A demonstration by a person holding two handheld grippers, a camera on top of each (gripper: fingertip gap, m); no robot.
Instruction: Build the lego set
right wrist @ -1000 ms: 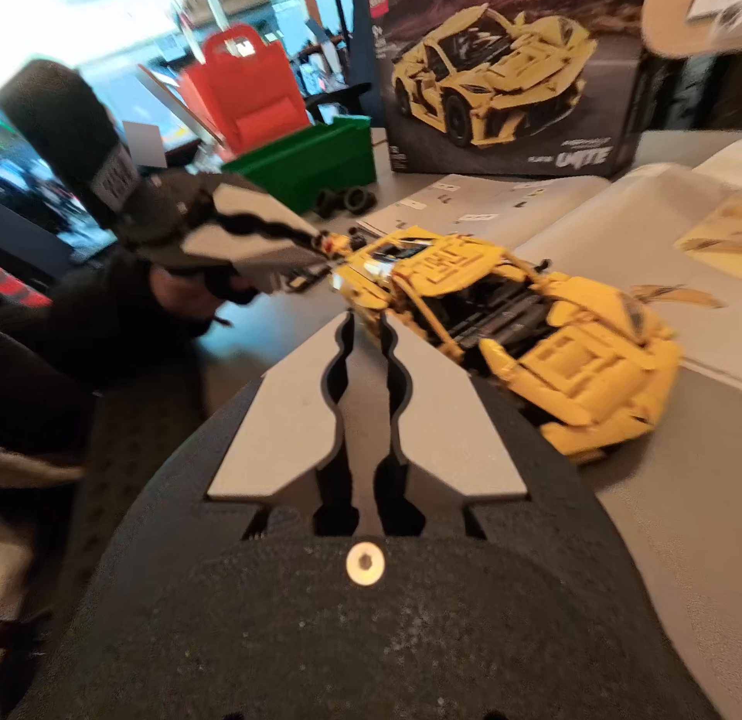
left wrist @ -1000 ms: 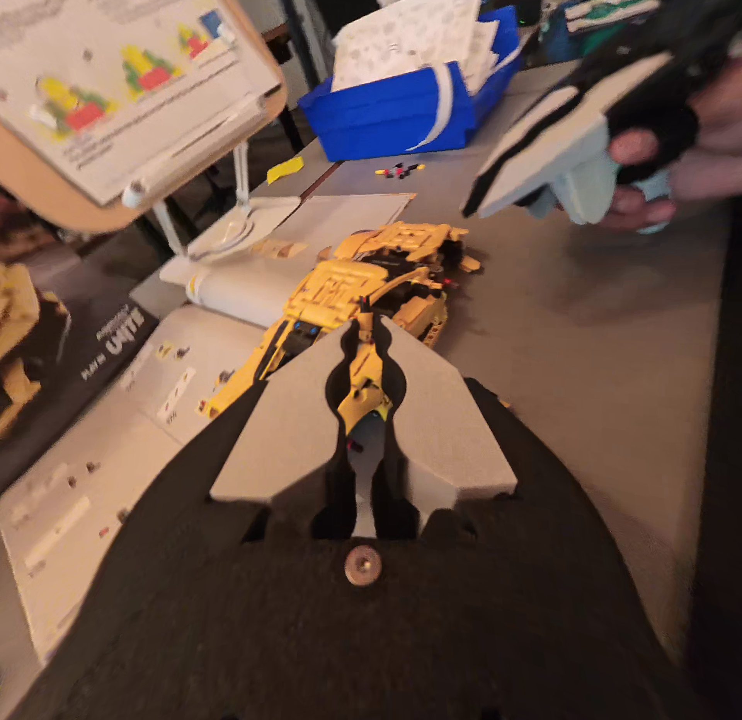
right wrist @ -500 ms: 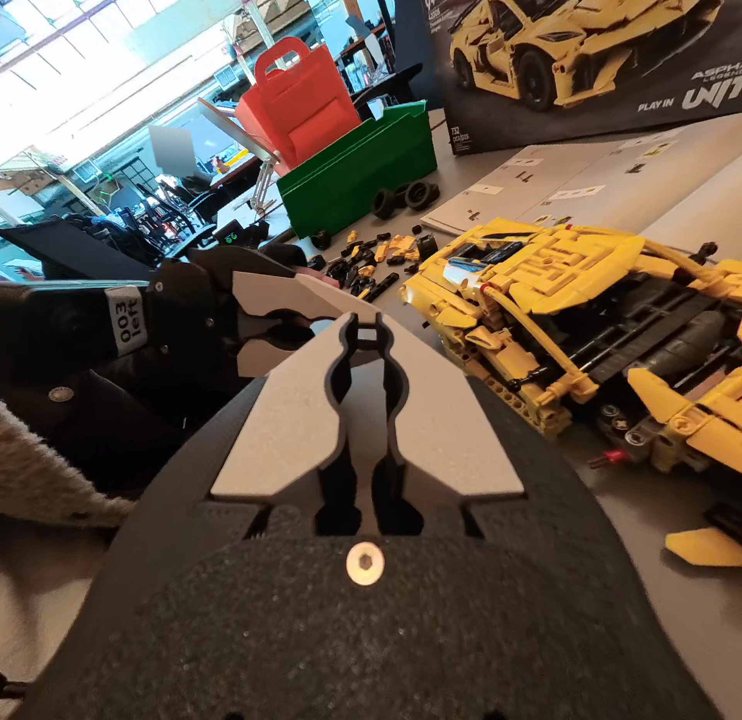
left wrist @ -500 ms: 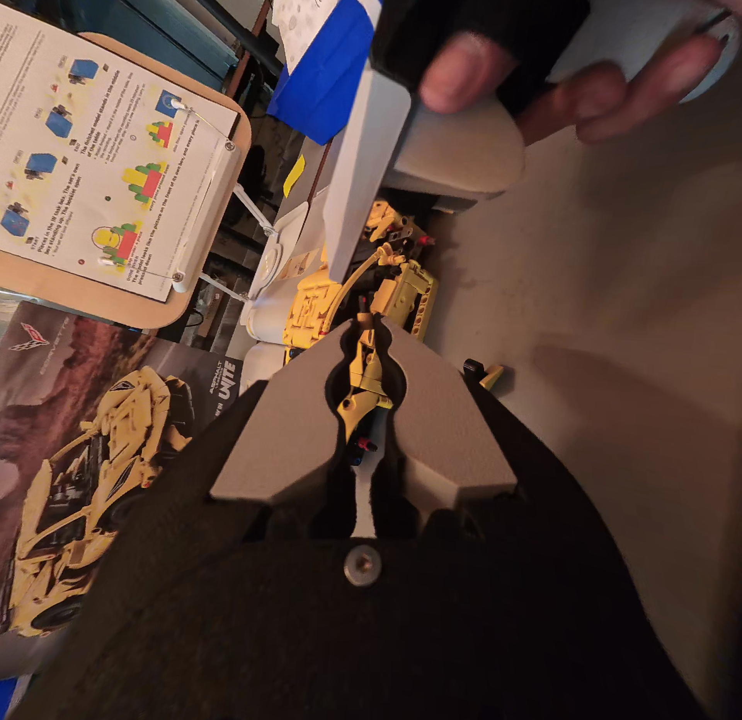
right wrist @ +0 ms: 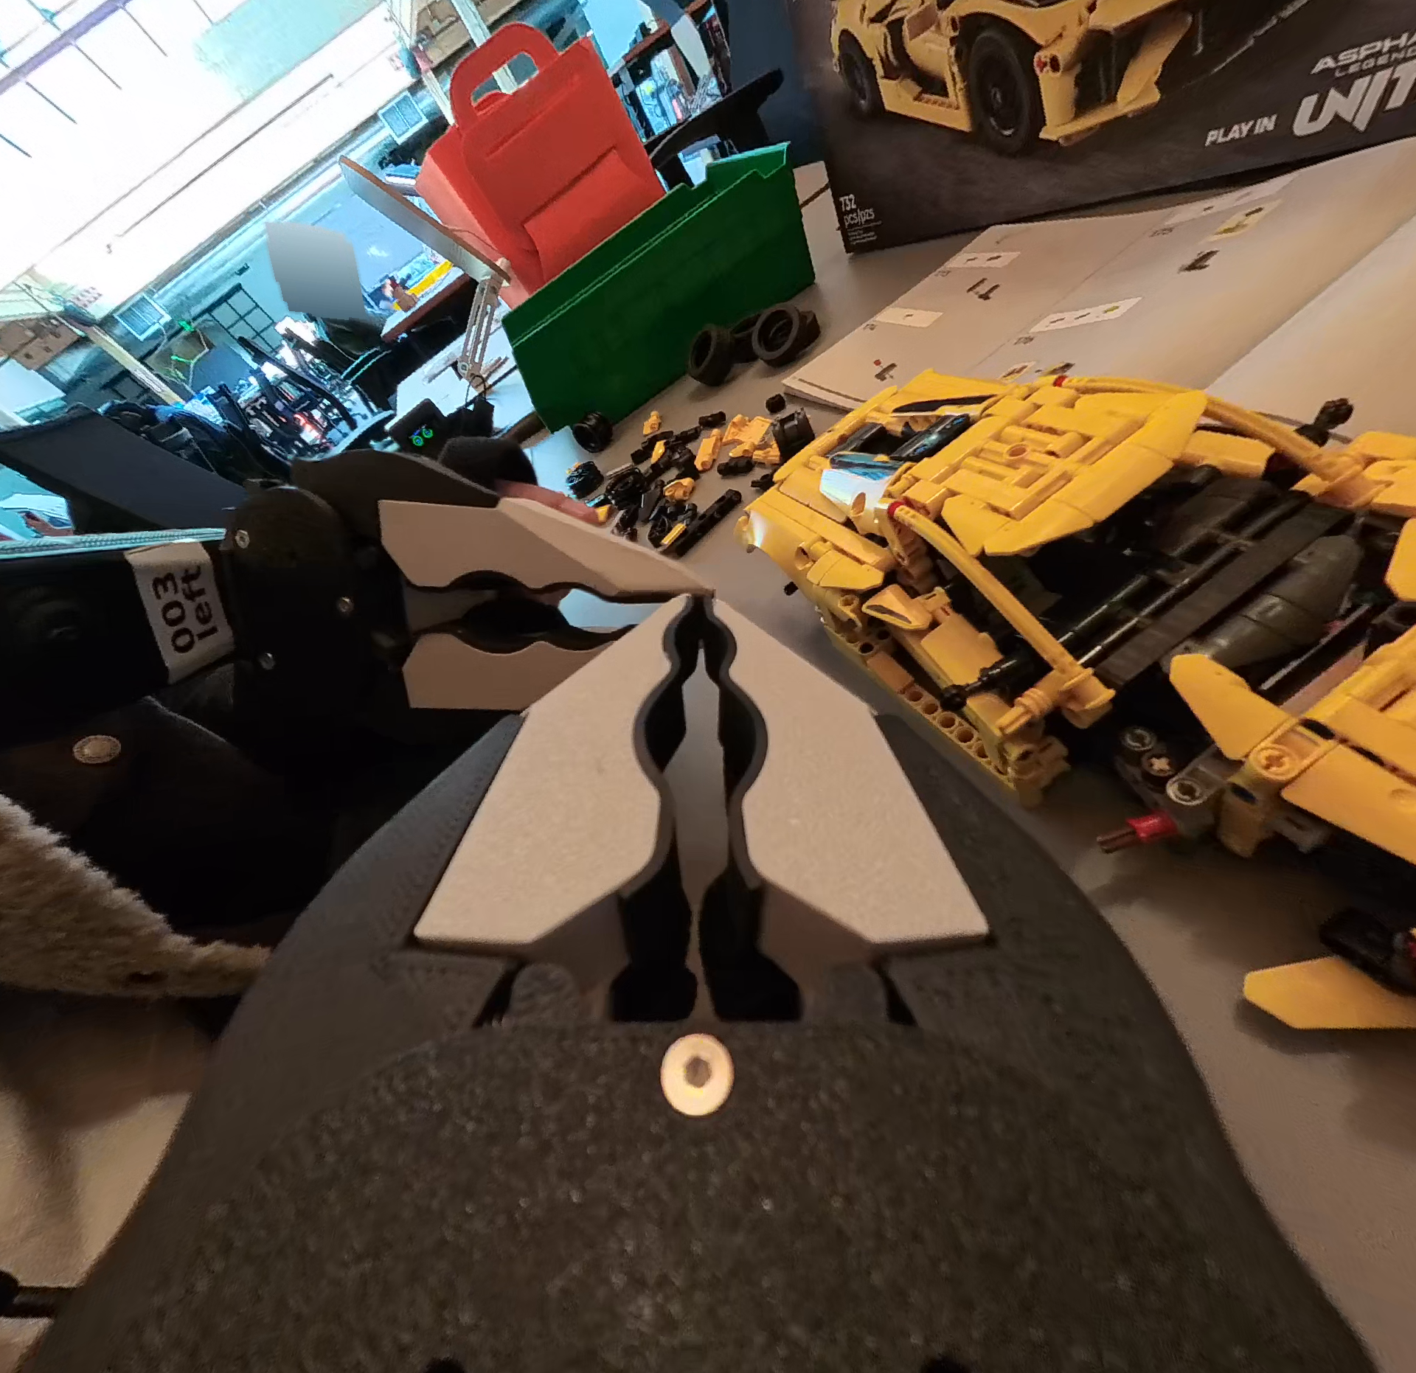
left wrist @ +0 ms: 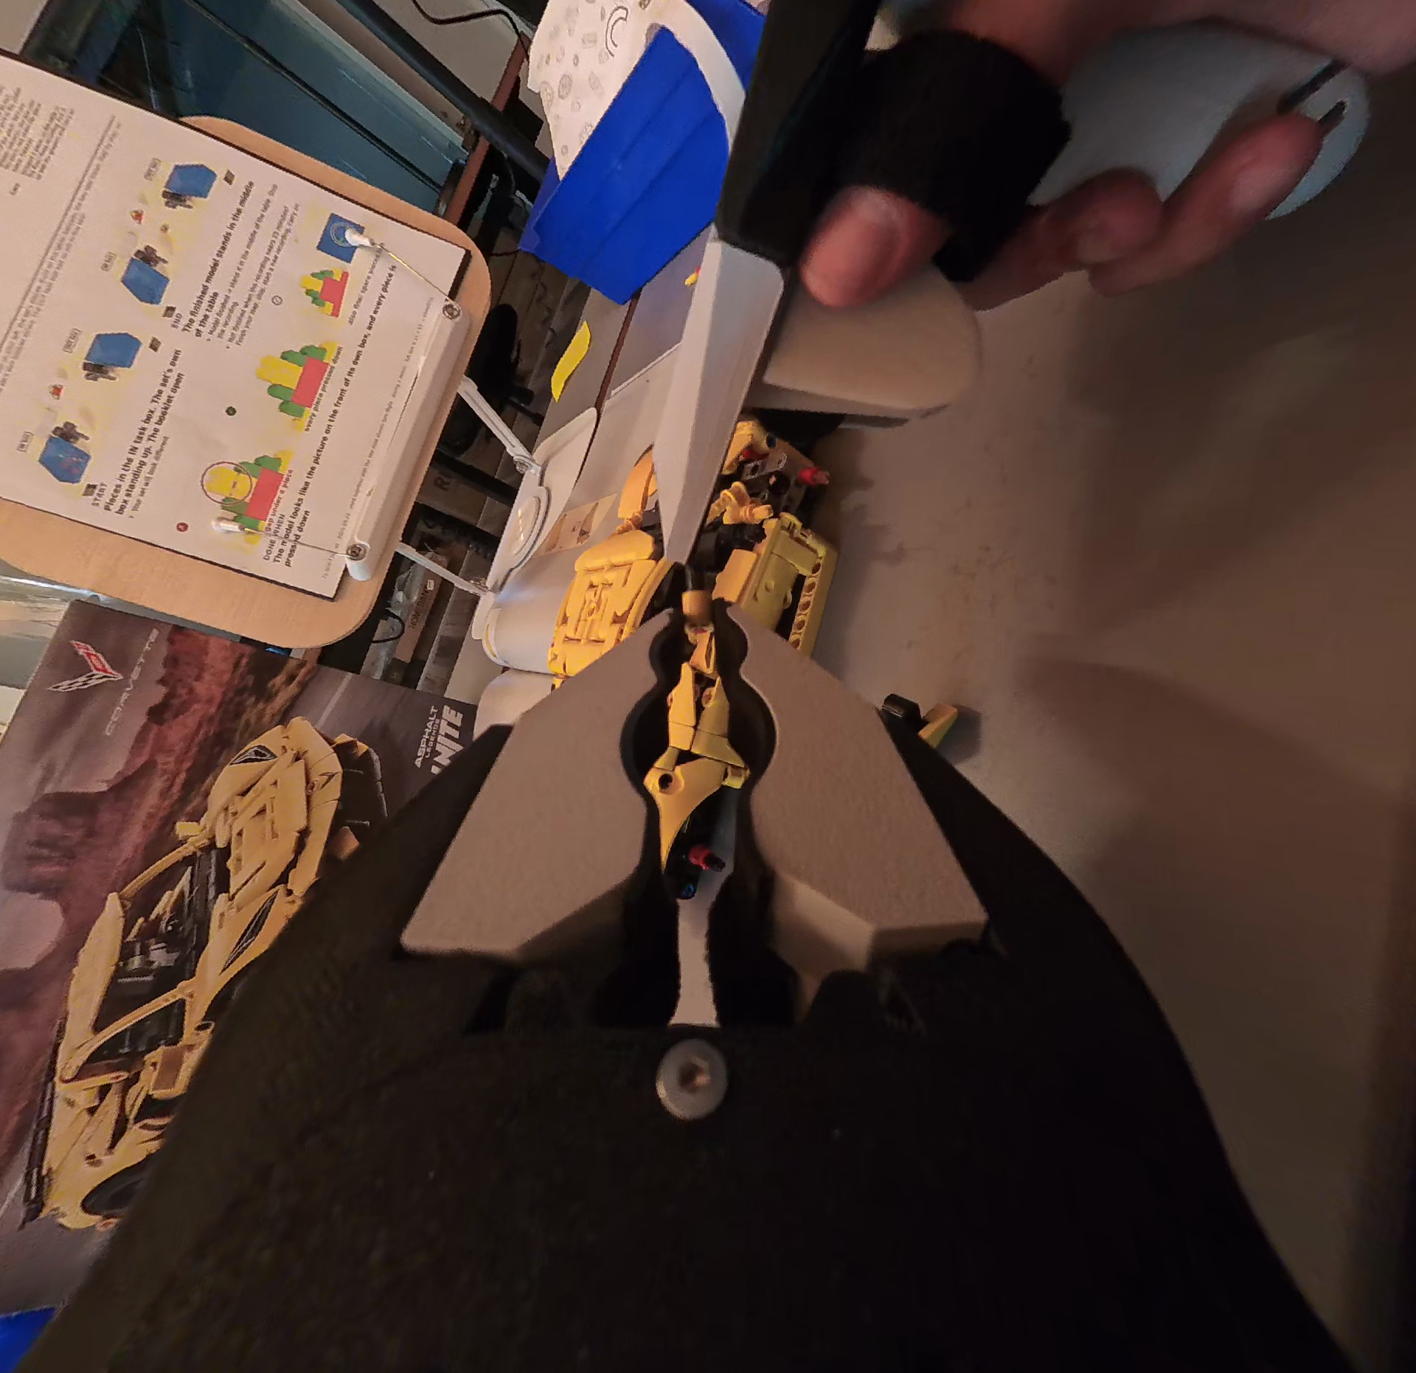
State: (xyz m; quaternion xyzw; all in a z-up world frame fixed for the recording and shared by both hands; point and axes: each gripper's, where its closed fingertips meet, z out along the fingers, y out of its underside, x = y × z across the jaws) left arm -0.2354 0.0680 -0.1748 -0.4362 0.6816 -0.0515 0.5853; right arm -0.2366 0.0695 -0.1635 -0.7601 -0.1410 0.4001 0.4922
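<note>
My left gripper (left wrist: 697, 618) is shut on a small yellow lego sub-assembly (left wrist: 699, 723) that fills the gap between its fingers. A black stub sticks out past the tips. My right gripper (right wrist: 701, 604) is shut, with nothing showing between its fingers. Its tip (left wrist: 678, 555) meets the left gripper's tip (right wrist: 693, 590) at that stub. I cannot tell if it grips the stub. The partly built yellow car (right wrist: 1073, 570) lies on the table to the right of both grippers. It also shows behind the left gripper's tips (left wrist: 605, 608).
A loose yellow panel (right wrist: 1333, 991) lies near the car. Small loose pieces (right wrist: 689, 470) and black tyres (right wrist: 758, 340) lie before a green bin (right wrist: 667, 294) and red bag (right wrist: 536, 164). The set box (right wrist: 1111, 72), open booklet (right wrist: 1073, 294), blue bin (left wrist: 636, 187) and clipboard stand (left wrist: 214, 386) ring the table. My two grippers' fingertips are within a few centimetres of each other.
The left gripper has turned and drawn back from the car with the yellow piece. The right gripper has closed and come in until its tip meets the left gripper's tip.
</note>
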